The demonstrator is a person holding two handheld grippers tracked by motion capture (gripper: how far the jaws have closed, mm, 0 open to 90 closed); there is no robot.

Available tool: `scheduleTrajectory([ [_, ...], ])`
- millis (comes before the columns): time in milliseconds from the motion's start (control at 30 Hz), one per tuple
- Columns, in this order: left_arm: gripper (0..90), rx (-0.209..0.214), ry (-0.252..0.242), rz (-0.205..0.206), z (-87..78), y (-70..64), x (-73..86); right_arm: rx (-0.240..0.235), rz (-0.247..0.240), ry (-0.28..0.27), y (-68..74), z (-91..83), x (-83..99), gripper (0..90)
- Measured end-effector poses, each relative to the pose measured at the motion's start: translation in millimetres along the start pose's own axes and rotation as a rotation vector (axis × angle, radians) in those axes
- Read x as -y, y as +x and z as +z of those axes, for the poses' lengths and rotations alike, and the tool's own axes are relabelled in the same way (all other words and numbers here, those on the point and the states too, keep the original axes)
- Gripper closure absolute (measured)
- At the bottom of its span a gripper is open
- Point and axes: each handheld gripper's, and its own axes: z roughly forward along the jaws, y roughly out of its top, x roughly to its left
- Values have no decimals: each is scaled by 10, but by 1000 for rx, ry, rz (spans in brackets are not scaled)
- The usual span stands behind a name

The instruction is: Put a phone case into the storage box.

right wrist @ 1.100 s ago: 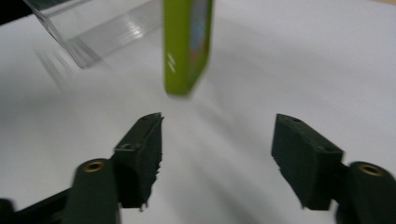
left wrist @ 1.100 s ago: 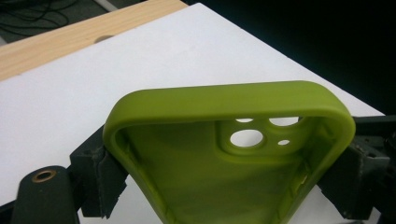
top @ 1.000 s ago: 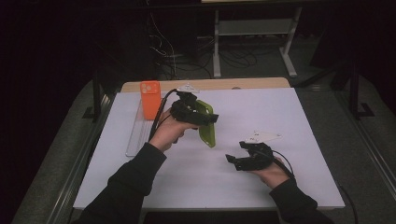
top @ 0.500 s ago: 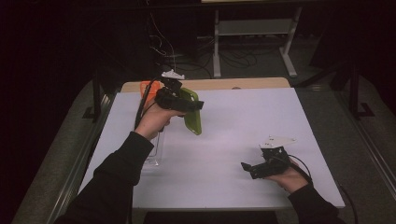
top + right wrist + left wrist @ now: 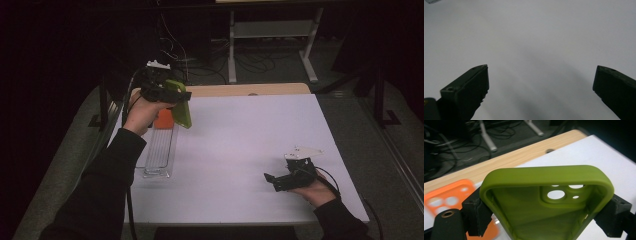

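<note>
two phone cases in play: green case (image 5: pixel 544 202) pinched by left tongs (image 5: pixel 167 95), orange case (image 5: pixel 163 119) standing at far end of clear tray (image 5: pixel 159 152).

green case location: held in the air above far-left part of white surface (image 5: pixel 240 150), over the tray's far end, tilted with open side toward the gripper camera. in left gripper view, one black pad pressed on each long side wall, camera cutouts toward the far end.

right tongs (image 5: pixel 272 181): spread wide, holding nothing, low over near-right part of the surface, well apart from both cases. right gripper view confirms bare white surface between the pads.

handling, as judged:
- light, thin-walled, probably soft silicone or rubber; matte skin gives good friction, so little risk of slipping.
- side walls flex inward under squeeze; excess force bows the shell and may pop it free. moderate clamping only.
- not fragile; tolerates a drop.
- best hold: across the two long side rails, near mid-length, as now. avoid the camera-cutout end, where the thin back panel buckles.
- for lowering into the tray, keep upright and aligned beside the orange case.
</note>
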Motion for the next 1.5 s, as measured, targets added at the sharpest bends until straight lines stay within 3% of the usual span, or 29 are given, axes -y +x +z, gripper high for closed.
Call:
scheduleTrajectory([
  [367,142,-123,54,-49,36,313,-17,0,4,-8,-1,-7,-1,0],
  [767,141,-266,109,-116,243,486,66,-5,4,-8,-2,-1,0,0],
  [1000,140,-309,133,-178,395,568,180,-7,5,-7,-1,0,1,0],
  [1300,138,-343,170,-188,539,608,321,-10,6,-2,0,4,3,0],
  [1500,137,-348,164,-207,620,629,371,-11,8,-2,4,4,3,0],
])
